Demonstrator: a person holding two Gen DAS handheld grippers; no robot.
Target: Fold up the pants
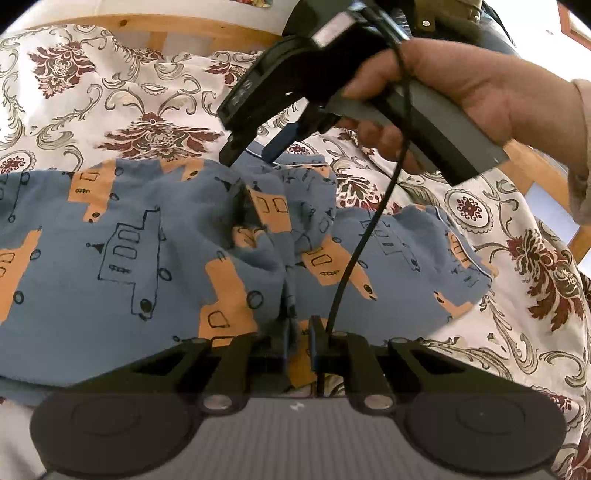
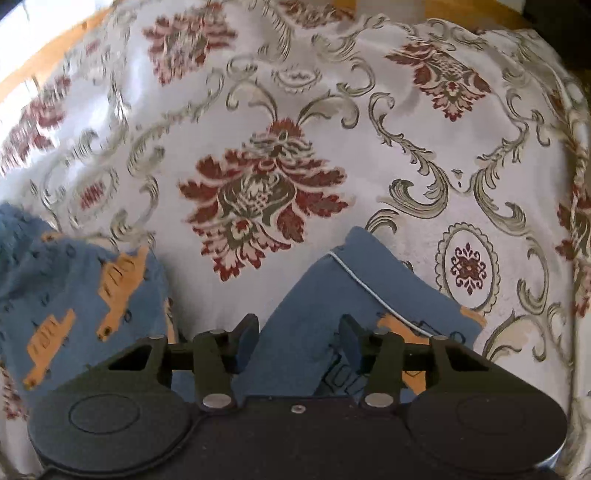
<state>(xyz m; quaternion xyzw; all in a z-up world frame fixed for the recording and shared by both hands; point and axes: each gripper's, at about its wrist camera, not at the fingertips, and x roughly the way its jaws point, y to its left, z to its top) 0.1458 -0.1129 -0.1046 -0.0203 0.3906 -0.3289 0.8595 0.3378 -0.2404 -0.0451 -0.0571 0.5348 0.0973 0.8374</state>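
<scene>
Blue pants (image 1: pixel 129 240) with orange and outlined truck prints lie rumpled across a floral bedspread. My left gripper (image 1: pixel 299 347) is at their near edge, its fingers close together with a pinch of the blue and orange cloth between them. My right gripper (image 1: pixel 251 151) hovers at the pants' far edge, held by a person's hand (image 1: pixel 461 85), with its jaws apart. In the right wrist view the right gripper (image 2: pixel 299 343) stands open, and a corner of the pants (image 2: pixel 314 295) with a white thread runs between its fingers. Another bunched part of the pants (image 2: pixel 74 295) lies to the left.
The white bedspread (image 2: pixel 258 110) with red and grey flowers covers the whole surface. A wooden bed frame (image 1: pixel 166 26) runs along the far side. A black cable (image 1: pixel 362 240) hangs from the right gripper down across the pants.
</scene>
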